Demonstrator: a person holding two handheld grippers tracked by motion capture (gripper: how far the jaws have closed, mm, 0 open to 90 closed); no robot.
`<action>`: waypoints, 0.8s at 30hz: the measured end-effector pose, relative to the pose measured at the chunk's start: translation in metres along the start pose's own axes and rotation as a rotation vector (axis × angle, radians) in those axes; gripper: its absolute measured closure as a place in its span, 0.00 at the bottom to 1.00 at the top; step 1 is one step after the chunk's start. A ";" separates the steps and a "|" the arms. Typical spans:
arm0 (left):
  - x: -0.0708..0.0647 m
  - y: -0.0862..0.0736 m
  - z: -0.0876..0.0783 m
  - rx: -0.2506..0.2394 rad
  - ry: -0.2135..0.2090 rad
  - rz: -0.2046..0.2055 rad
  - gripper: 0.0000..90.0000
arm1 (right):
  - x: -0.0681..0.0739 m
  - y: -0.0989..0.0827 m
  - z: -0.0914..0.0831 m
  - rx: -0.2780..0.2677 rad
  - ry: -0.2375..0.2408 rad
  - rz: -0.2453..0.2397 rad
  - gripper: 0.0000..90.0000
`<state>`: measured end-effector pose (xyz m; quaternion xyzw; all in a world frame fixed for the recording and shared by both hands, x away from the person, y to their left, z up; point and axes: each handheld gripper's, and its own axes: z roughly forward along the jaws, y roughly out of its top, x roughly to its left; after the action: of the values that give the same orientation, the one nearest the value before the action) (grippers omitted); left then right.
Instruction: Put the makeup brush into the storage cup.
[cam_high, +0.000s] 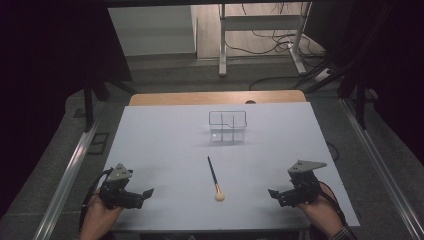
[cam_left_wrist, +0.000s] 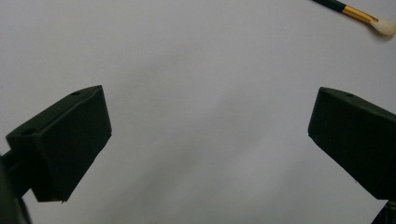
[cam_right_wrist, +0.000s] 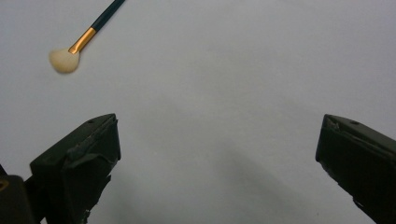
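Brush (cam_high: 215, 178) lying flat on the white table (cam_high: 165, 145), near-centre, between both grippers and touching neither. Left gripper (cam_high: 145, 195) sitting at the near left with jaws spread wide, gripping nothing, just bare tabletop showing between them in the left gripper view; brush head (cam_left_wrist: 385, 27) peeking in at that view's top right corner. Right gripper (cam_high: 272, 194) resting at the near right, jaws equally wide, also holding nothing; pale bristles and gold ferrule (cam_right_wrist: 84, 40) showing up top left in the right gripper view. Both pointing inward toward the brush, well apart from it. Dark handle angling toward the far side, bristles at the near end. Further out, clear divided organizer (cam_high: 227, 126) standing toward the far middle of the table.
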<state>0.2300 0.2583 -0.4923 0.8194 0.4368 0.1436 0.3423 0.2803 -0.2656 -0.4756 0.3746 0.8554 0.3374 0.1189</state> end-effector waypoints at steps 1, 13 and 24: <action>0.000 0.000 0.000 0.006 0.000 -0.001 0.00 | 0.000 0.000 0.000 0.000 0.000 0.000 0.00; -0.005 0.015 0.006 0.057 0.051 0.013 0.01 | 0.000 0.000 0.000 0.000 -0.008 -0.013 0.00; -0.007 0.027 0.008 0.065 0.029 -0.021 0.01 | 0.001 0.000 0.001 0.014 -0.009 -0.018 0.00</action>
<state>0.2467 0.2388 -0.4791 0.8234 0.4545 0.1377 0.3106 0.2800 -0.2645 -0.4758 0.3694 0.8604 0.3287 0.1231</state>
